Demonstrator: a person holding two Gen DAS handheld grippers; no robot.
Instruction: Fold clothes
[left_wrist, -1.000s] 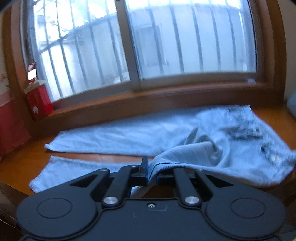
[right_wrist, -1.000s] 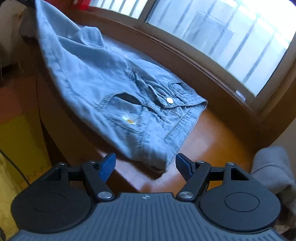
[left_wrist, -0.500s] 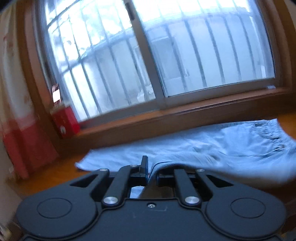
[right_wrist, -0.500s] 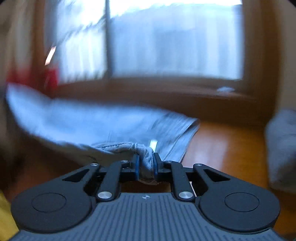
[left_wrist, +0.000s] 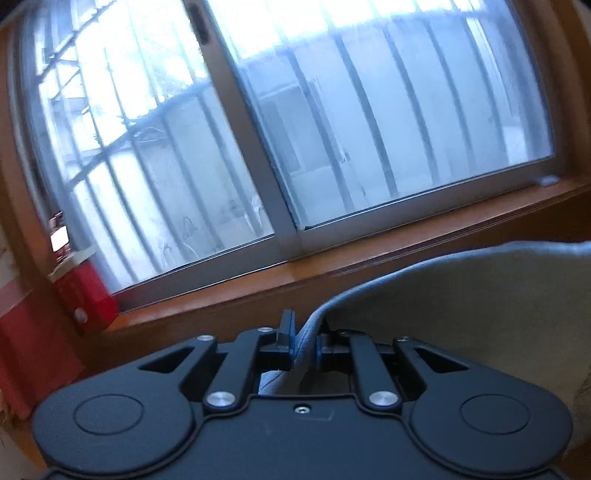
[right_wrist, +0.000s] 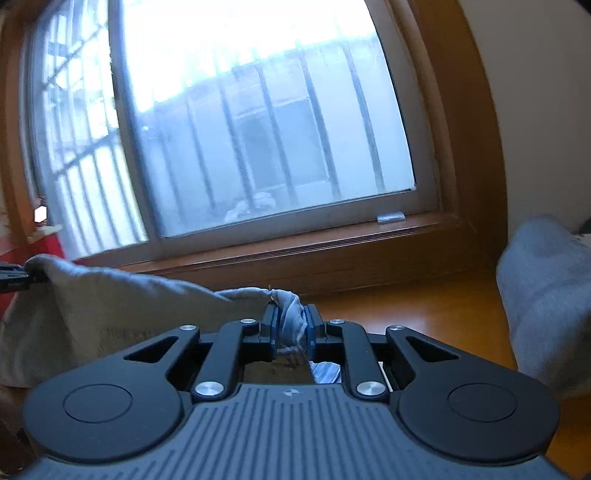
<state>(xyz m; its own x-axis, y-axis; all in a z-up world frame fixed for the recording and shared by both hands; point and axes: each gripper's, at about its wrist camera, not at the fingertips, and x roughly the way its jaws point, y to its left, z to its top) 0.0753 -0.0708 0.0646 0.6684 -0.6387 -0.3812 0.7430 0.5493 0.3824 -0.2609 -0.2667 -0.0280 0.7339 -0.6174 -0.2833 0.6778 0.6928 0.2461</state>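
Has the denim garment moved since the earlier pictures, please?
Yes. The denim garment, flat on the wooden surface before, now hangs lifted level with the window sill.

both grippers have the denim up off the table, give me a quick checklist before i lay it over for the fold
1. Left hand-held gripper shut on the denim garment: ok, a hem edge is pinched between the pads.
2. Right hand-held gripper shut on the garment: ok, a bunched corner fills the pads after the jaws just closed.
3. Cloth stretched between the two grips: ok, in the right wrist view it runs across to the left gripper.
4. Lower edge clear of the wooden table: cannot tell, it hangs below both views.
5. Landing spot free: cannot tell, only a strip of table shows.
6. Grey cloth on the right out of the way: ok, apart from the garment.
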